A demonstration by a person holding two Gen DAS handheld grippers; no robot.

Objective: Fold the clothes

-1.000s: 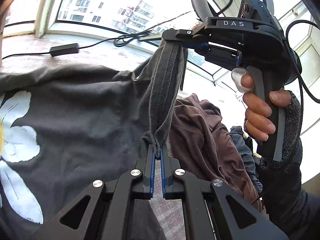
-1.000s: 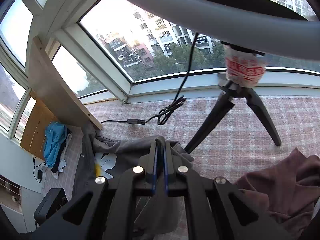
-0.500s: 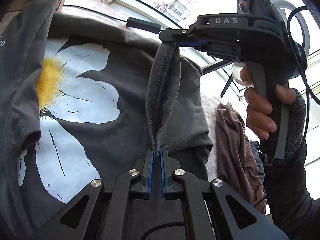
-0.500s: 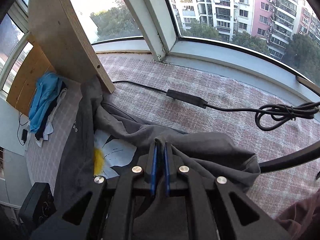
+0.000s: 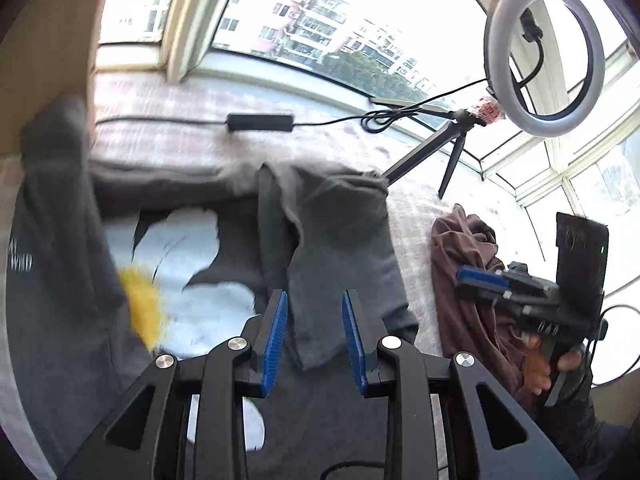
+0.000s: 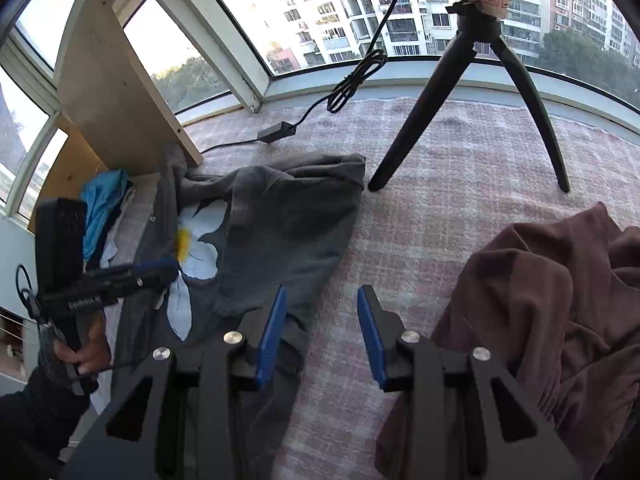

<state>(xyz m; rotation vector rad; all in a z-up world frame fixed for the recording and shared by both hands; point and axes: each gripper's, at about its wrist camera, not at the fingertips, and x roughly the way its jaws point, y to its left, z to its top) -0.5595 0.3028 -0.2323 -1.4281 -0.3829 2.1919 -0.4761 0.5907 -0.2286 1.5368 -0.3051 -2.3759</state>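
Grey shirt (image 6: 280, 220) lies on the bench (image 6: 460, 200) beside the tripod (image 6: 472, 92), a sleeve folded across its flower print. Both grippers, left (image 5: 314, 334) and right (image 6: 322, 334), gape empty over it. Any next grip should catch a hem squarely. Brown garment (image 6: 540, 300) lies heaped beyond.

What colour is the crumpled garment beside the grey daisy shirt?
Brown garment, a reddish brown; clearest in the right wrist view.

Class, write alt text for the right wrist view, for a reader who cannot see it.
The open right gripper hovers over a pink checked cloth, empty, between a grey daisy-print shirt lying on the left and a crumpled brown garment on the right. A black tripod stands by the window behind.
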